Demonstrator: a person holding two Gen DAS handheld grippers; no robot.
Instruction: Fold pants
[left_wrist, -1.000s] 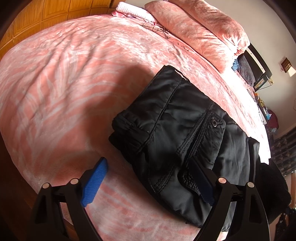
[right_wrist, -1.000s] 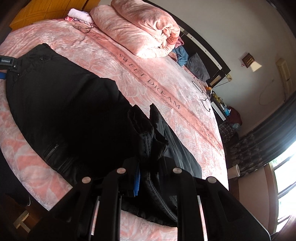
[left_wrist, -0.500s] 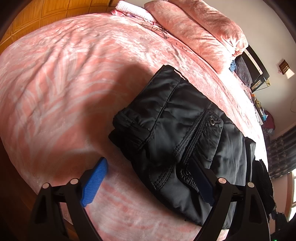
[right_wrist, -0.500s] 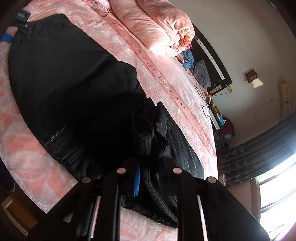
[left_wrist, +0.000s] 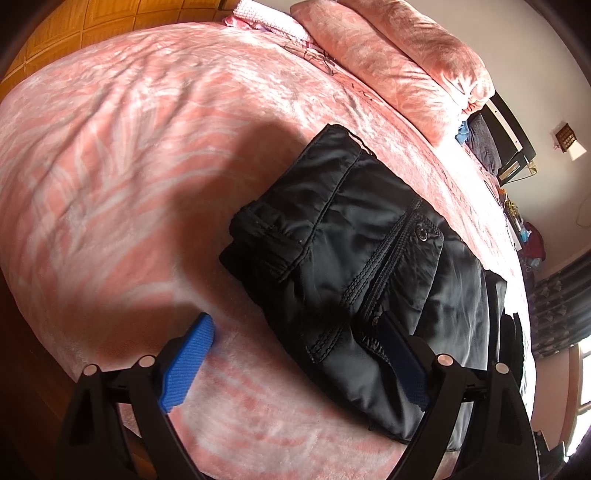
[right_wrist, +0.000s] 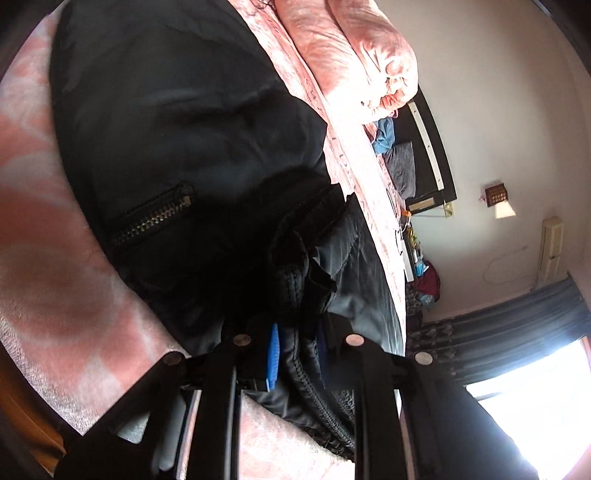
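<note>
A pink bedspread (left_wrist: 147, 166) covers the bed. At its far end lies a rolled pink quilt (left_wrist: 399, 62); beyond that, a wall lamp (right_wrist: 496, 195) and dark curtains (right_wrist: 517, 321).

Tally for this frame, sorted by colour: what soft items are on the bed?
Black: 1, the pants
Pink: 2, the bedspread and a folded blanket
Blue: 1, a cloth by the headboard
Grey: 1, a cushion beside it
Total: 5
</note>
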